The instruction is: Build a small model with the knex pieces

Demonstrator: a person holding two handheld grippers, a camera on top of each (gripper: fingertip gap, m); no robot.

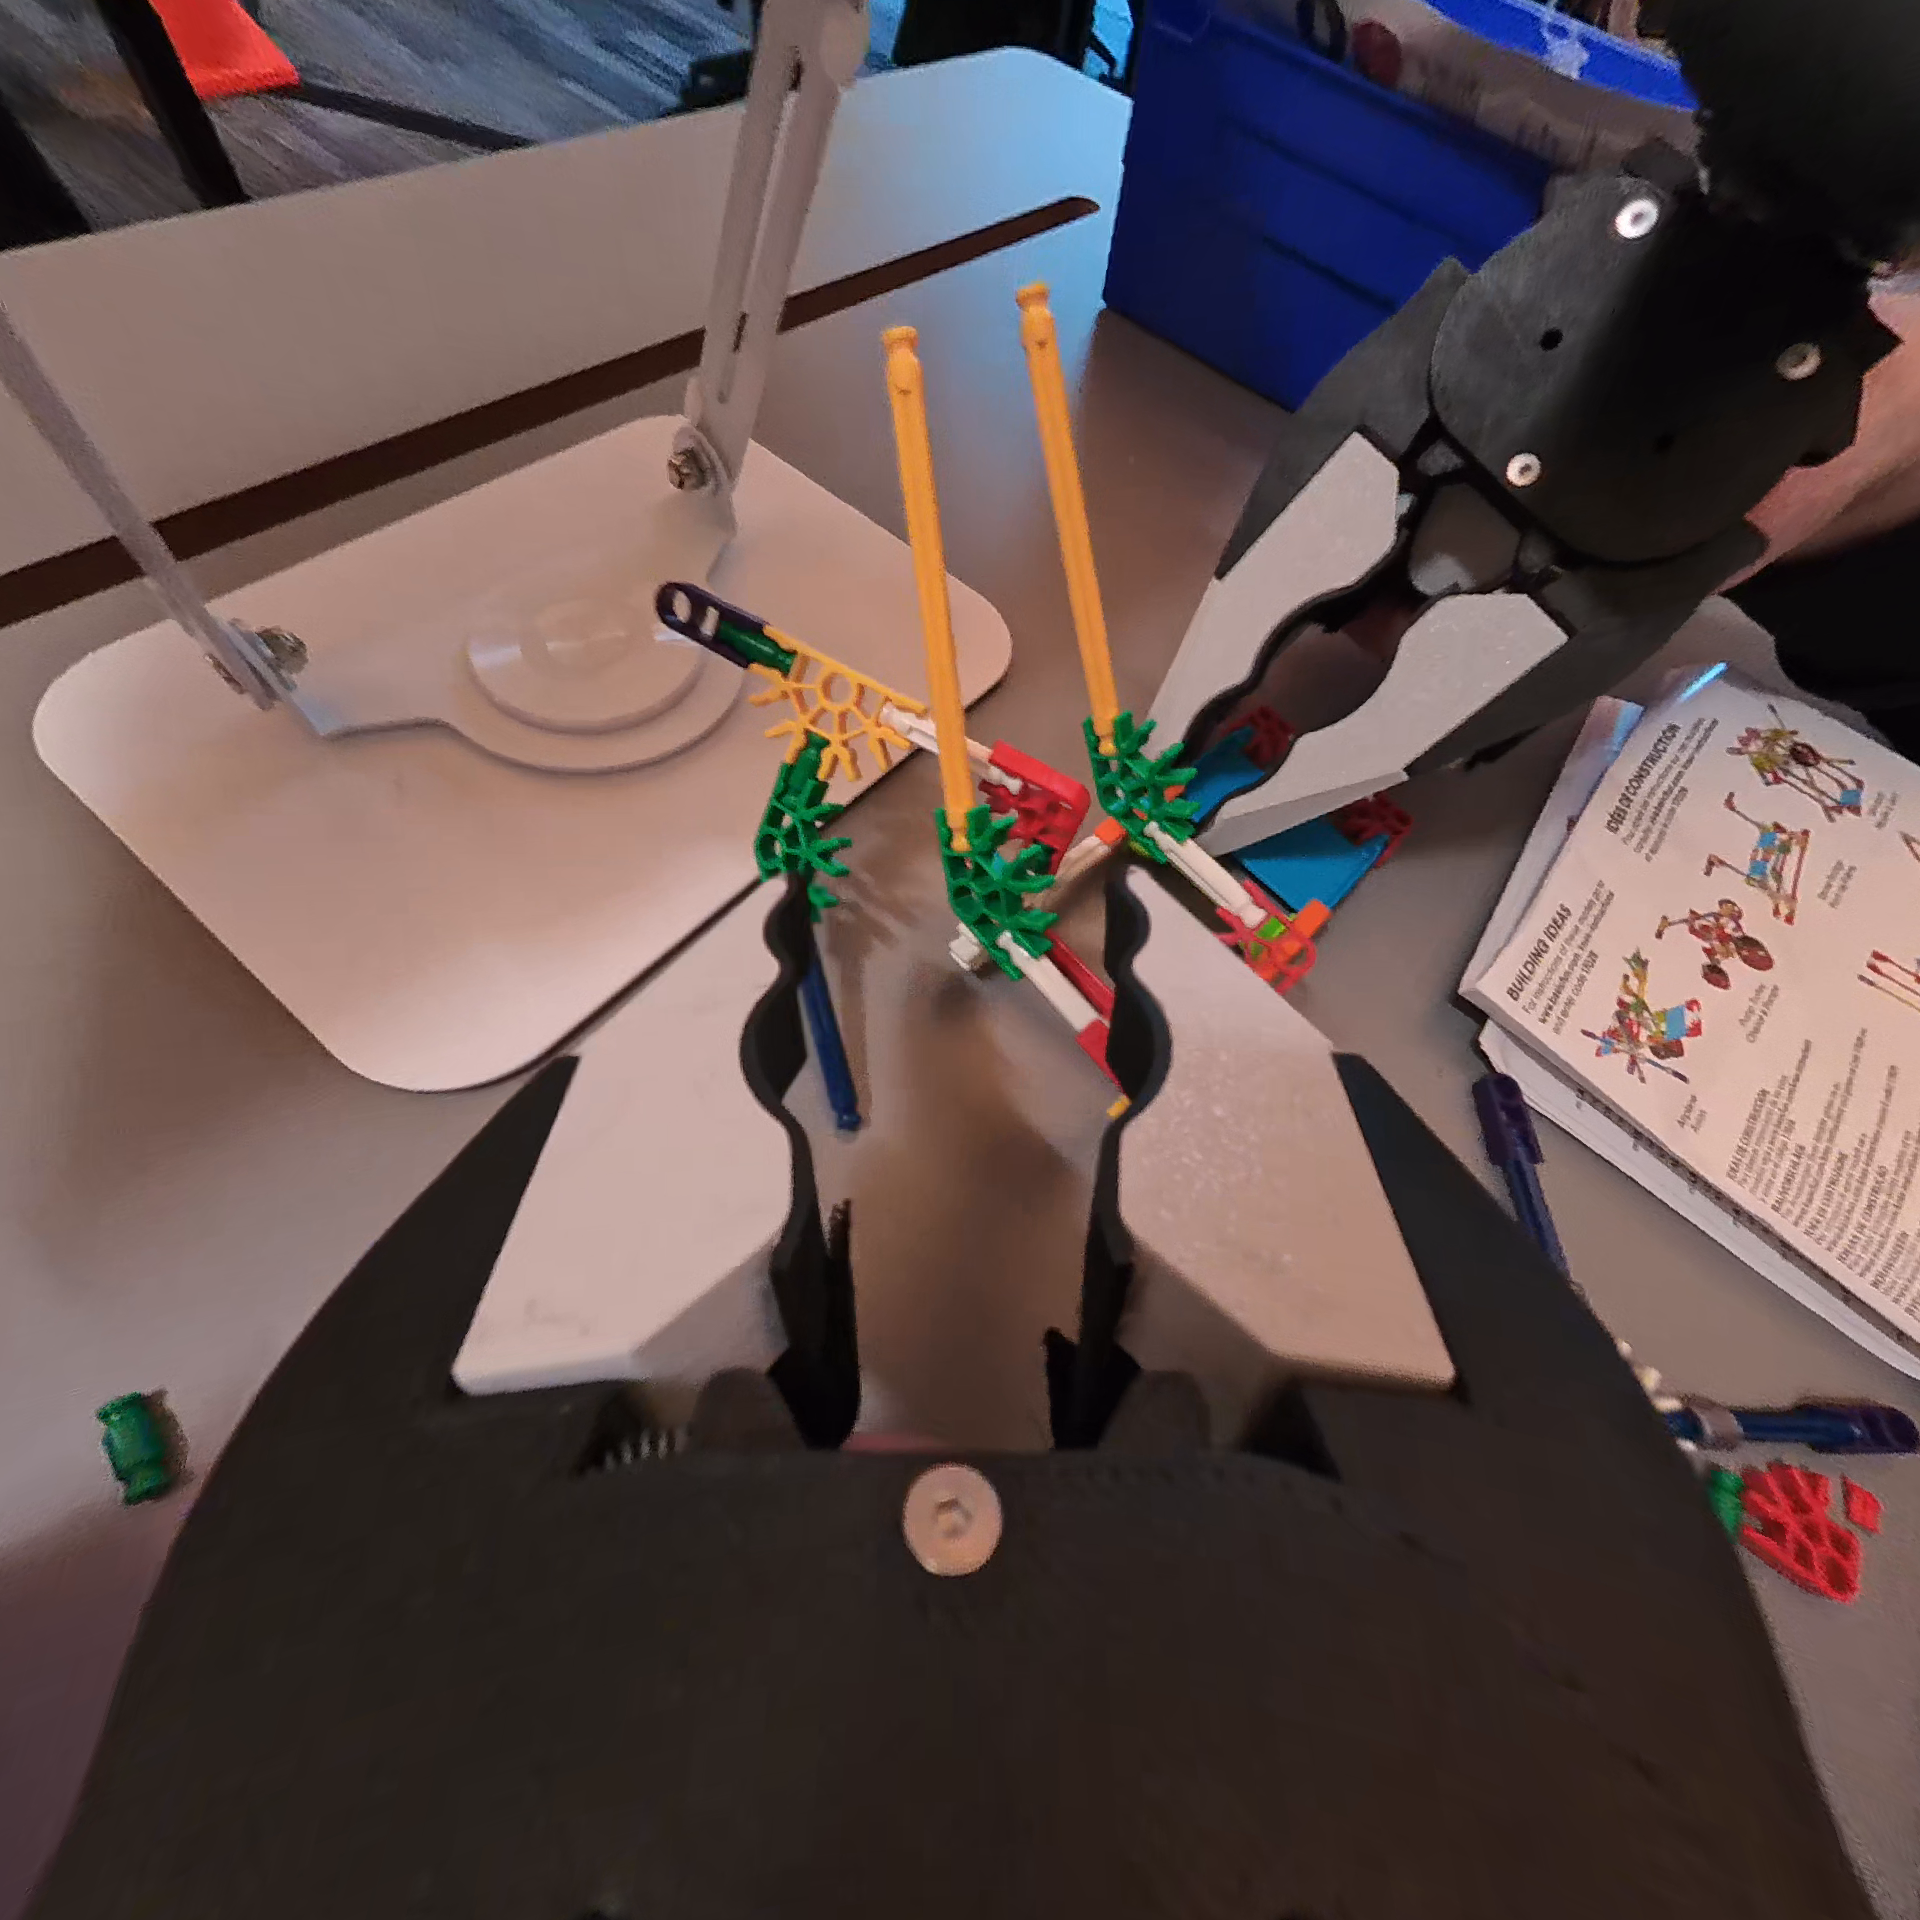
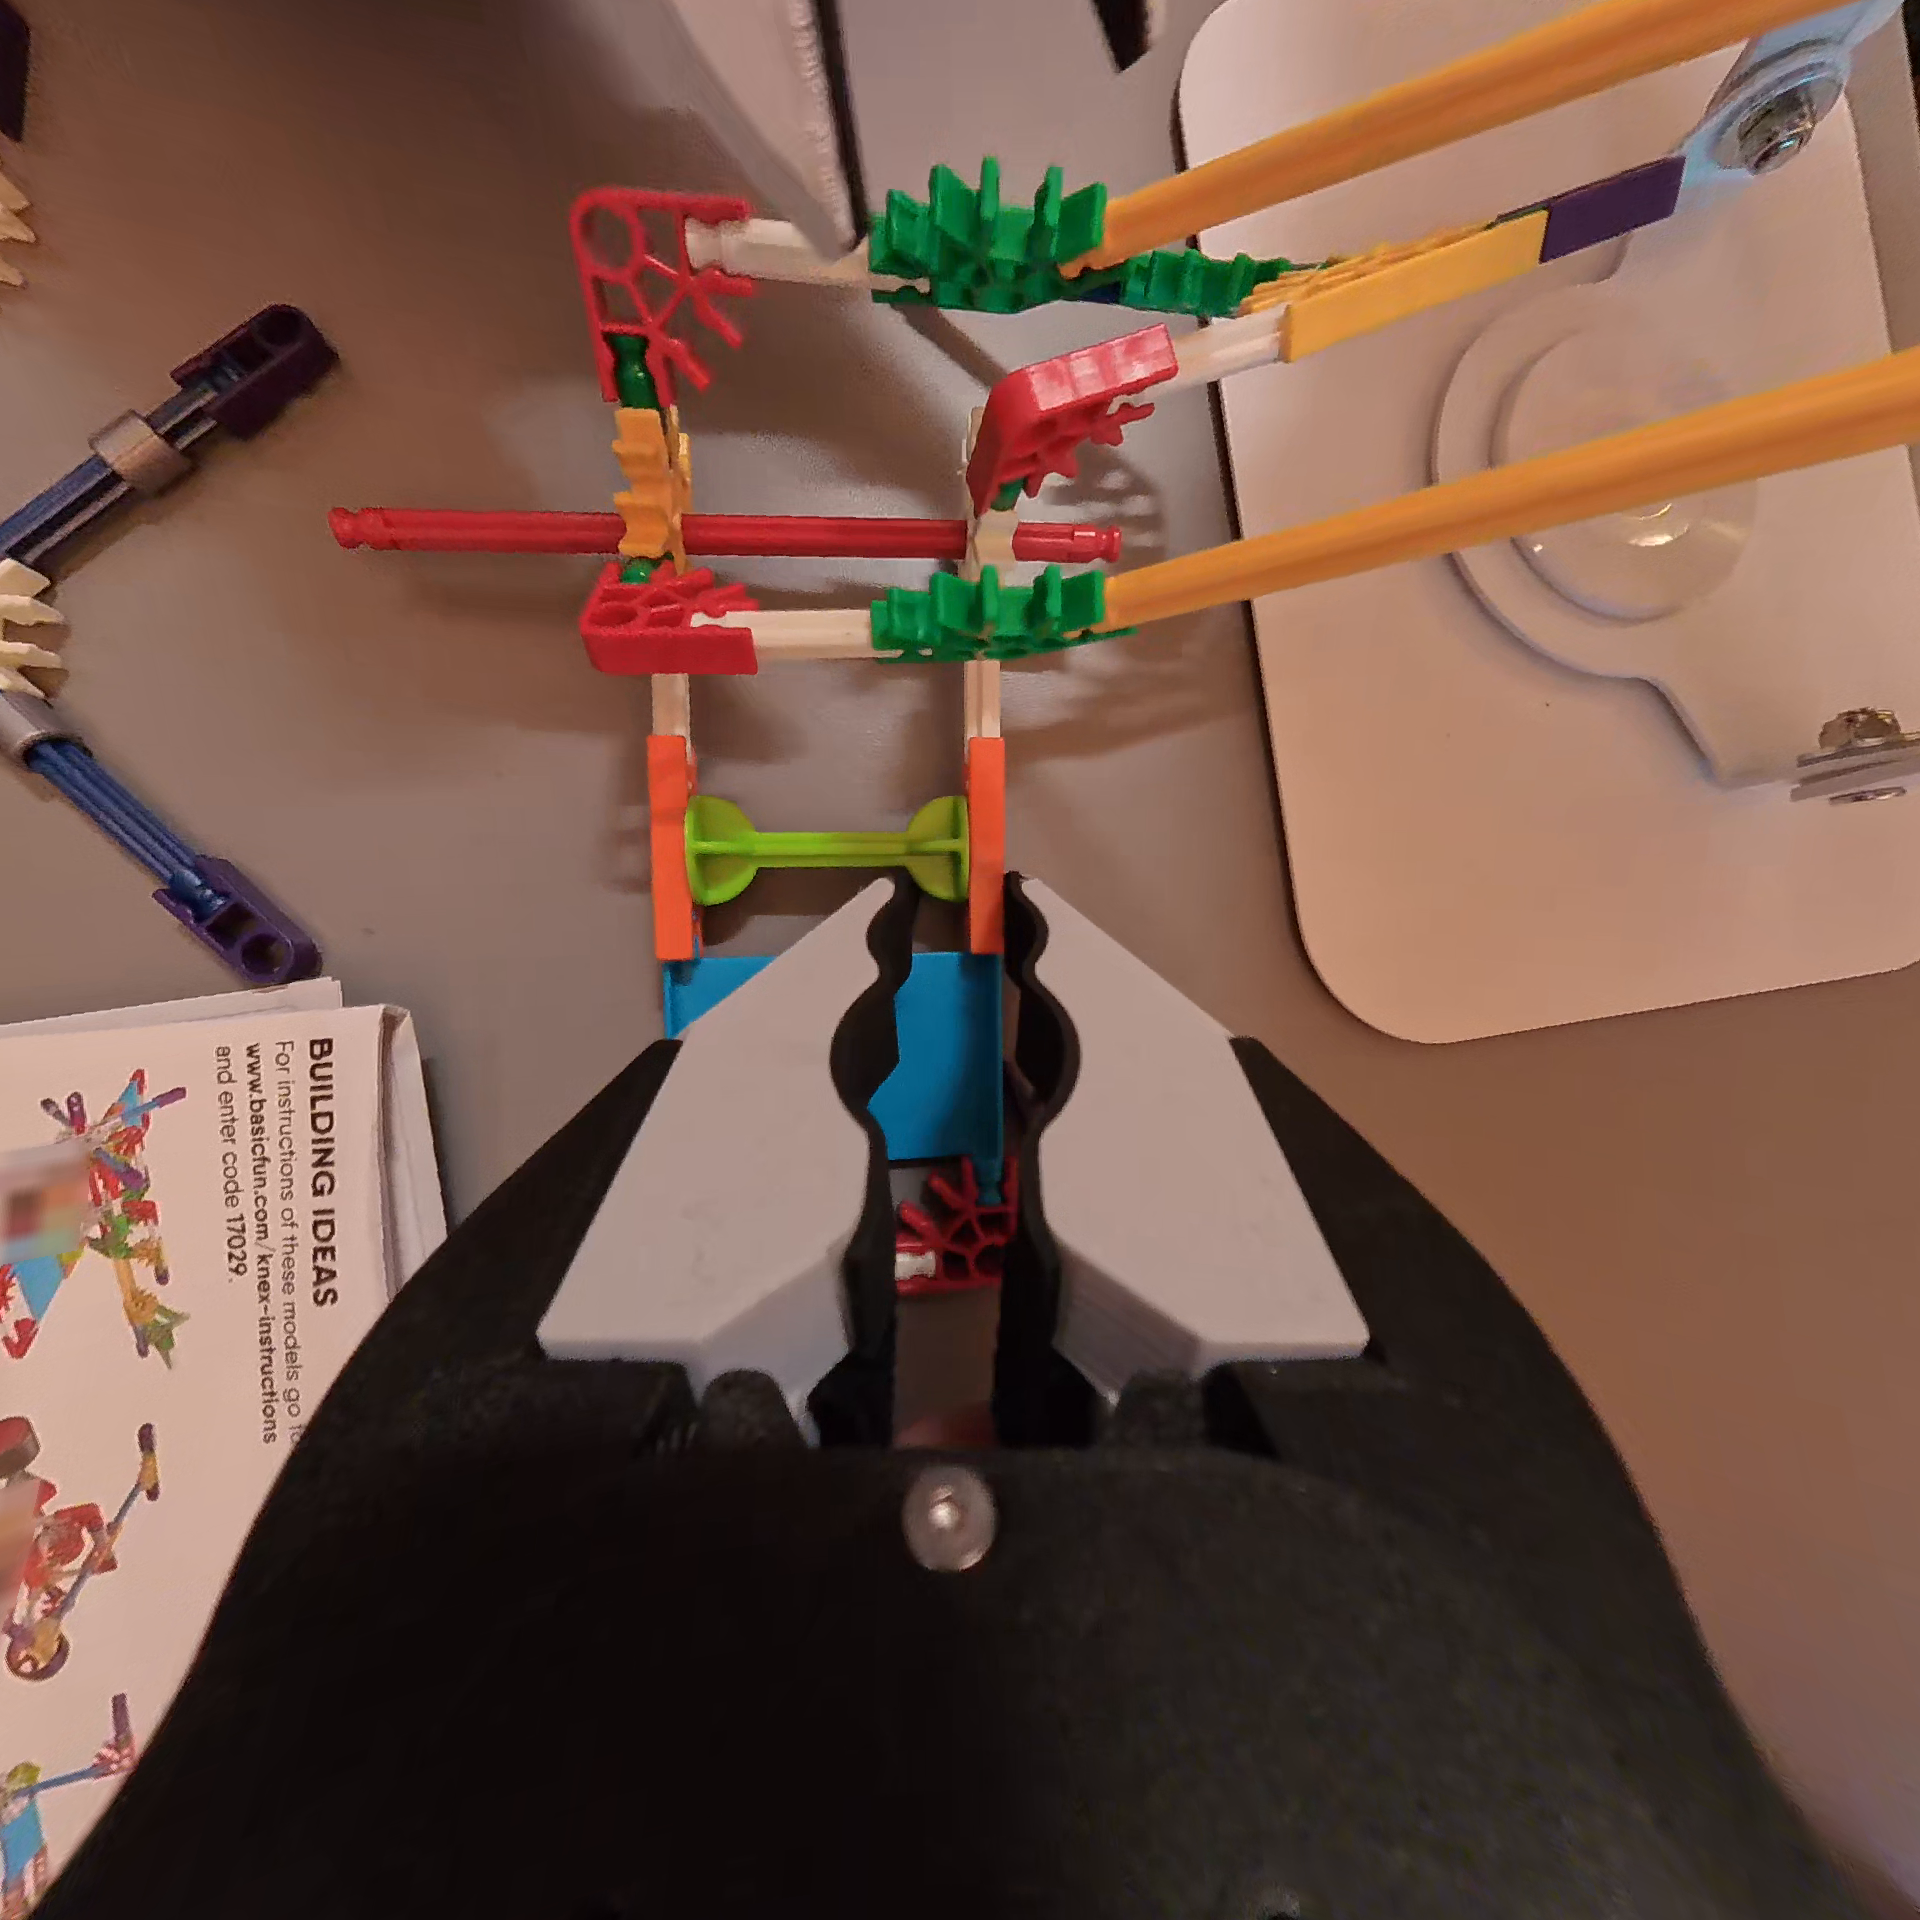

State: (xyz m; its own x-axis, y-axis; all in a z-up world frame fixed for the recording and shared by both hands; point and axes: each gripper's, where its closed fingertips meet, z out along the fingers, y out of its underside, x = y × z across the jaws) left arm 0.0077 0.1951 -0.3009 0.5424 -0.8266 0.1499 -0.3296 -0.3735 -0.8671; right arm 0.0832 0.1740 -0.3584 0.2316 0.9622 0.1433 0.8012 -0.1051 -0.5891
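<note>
The toy frame (image 2: 831,644) of snapped rods and connectors is lying on the grey worktop (image 1: 312,1195), between the two tongs. The right tongs (image 2: 951,899) are reaching down onto its near end, fingers partly open and straddling the blue panel (image 2: 935,1049), with a red connector (image 2: 956,1236) showing in the gap behind; whether they are actually pinching it I cannot tell. The left tongs (image 1: 951,894) are hovering wide open just short of the frame, gripping nothing, fingertips flanking a green connector (image 1: 992,883) that is carrying one of two yellow rods (image 1: 930,582). Beyond both tongs a white stand base (image 1: 416,831) is sitting on the worktop. A booklet (image 1: 1714,987) is lying right of the left tongs, and loose pieces (image 1: 1803,1527) are lying nearer.
</note>
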